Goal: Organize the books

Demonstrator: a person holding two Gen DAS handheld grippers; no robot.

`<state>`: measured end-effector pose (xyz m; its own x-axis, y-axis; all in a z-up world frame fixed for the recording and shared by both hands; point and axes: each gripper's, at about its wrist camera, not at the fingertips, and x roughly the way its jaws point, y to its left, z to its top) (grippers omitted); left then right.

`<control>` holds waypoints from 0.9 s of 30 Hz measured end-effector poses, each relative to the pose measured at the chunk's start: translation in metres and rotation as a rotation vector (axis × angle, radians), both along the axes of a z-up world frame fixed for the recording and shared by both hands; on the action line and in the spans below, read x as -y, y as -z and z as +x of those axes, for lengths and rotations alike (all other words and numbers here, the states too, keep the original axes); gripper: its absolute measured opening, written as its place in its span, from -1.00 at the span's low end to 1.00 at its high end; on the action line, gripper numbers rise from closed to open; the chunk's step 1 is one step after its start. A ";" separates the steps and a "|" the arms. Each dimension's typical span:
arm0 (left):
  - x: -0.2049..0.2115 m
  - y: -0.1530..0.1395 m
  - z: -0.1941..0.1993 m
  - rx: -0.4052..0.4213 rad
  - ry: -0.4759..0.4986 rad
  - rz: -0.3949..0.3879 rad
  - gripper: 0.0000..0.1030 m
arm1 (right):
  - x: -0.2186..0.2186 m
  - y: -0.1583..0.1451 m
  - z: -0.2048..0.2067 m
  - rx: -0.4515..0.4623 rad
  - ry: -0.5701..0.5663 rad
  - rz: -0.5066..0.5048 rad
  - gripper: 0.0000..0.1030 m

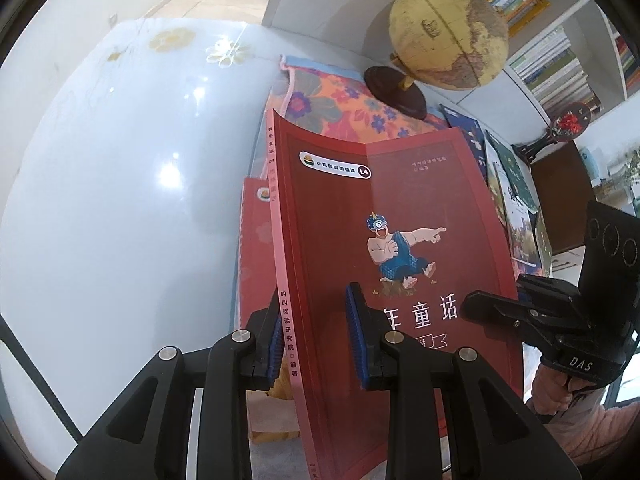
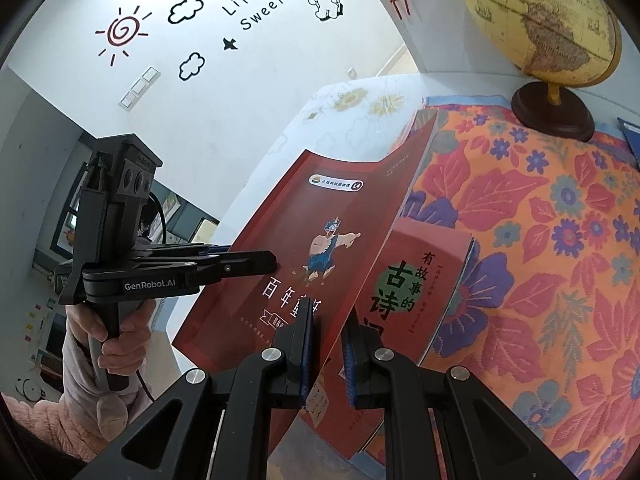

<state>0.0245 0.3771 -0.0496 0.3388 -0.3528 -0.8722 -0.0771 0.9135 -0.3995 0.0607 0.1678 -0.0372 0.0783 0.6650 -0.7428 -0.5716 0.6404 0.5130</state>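
Both claws, left (image 1: 316,336) and right (image 2: 328,360), clamp one red book (image 1: 400,208); we judge other books (image 1: 516,196) unsorted.

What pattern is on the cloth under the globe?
The cloth is orange with red leaves and blue-purple flowers, clearest in the right wrist view.

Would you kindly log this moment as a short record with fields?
held: red book, tilted above the stack
left claw: shut on red book, spine edge
right claw: shut on red book, opposite edge
below: poetry book on floral cloth
behind: globe standing on the cloth
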 end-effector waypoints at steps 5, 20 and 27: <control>0.000 0.023 0.002 -0.052 0.009 -0.014 -0.52 | -0.002 0.021 -0.003 -0.023 0.008 -0.039 -0.75; -0.005 0.053 0.004 -0.137 -0.018 -0.047 -0.50 | 0.000 0.064 -0.004 -0.139 0.063 -0.060 -0.75; -0.004 0.051 0.008 -0.143 -0.028 0.010 -0.50 | 0.007 0.072 -0.003 -0.186 0.108 -0.095 -0.70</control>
<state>0.0322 0.3810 -0.1008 0.2206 -0.3361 -0.9156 -0.1584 0.9140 -0.3736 0.0580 0.1605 -0.1093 0.0008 0.5865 -0.8099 -0.3982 0.7432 0.5378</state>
